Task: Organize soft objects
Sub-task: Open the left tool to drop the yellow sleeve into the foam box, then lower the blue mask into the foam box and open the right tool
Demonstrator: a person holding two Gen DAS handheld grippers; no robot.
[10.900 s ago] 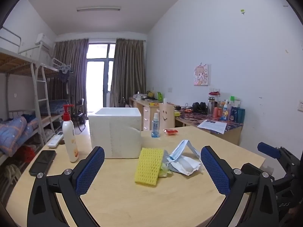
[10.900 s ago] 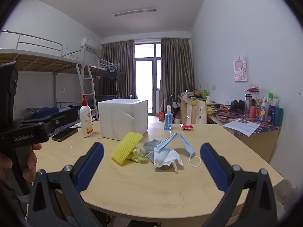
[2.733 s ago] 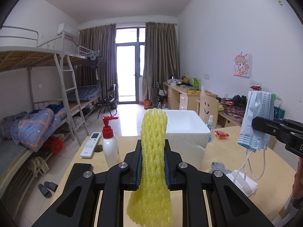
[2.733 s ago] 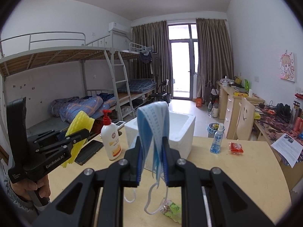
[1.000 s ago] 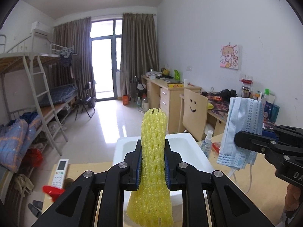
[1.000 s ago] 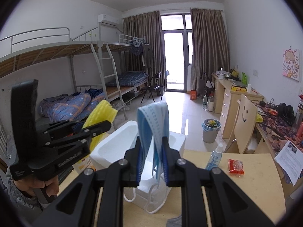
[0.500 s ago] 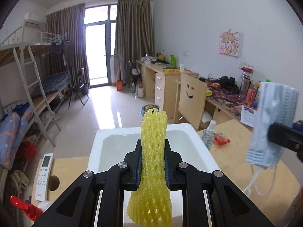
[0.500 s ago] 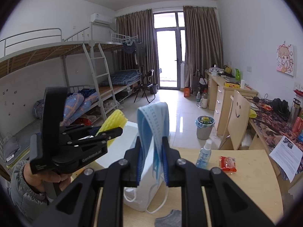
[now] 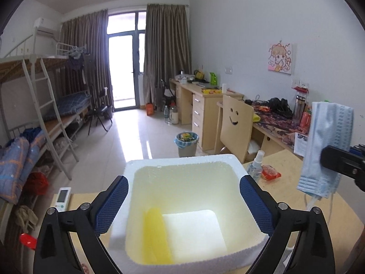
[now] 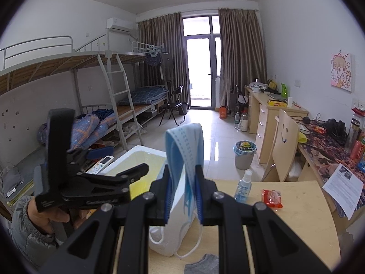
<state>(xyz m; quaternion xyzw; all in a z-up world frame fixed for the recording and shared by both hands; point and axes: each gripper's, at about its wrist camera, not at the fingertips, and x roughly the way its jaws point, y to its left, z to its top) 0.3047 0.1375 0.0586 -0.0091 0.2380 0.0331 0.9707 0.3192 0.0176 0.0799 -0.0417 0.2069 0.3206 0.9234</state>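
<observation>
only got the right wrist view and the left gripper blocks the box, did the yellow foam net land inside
Observer: yes, in the left wrist view the yellow foam net lies on the floor of the white foam box, along its left wall.
Operator: is the left gripper clear of it
Observer: yes, the left gripper has just opened; its jaws stand wide above the box with nothing between them.
Operator: anything else in the box
Observer: no other item shows; only the bare white bottom beside the net.
Operator: and my mask
Observer: the blue face mask hangs pinched in the right gripper, right of the box, not over it.
</observation>
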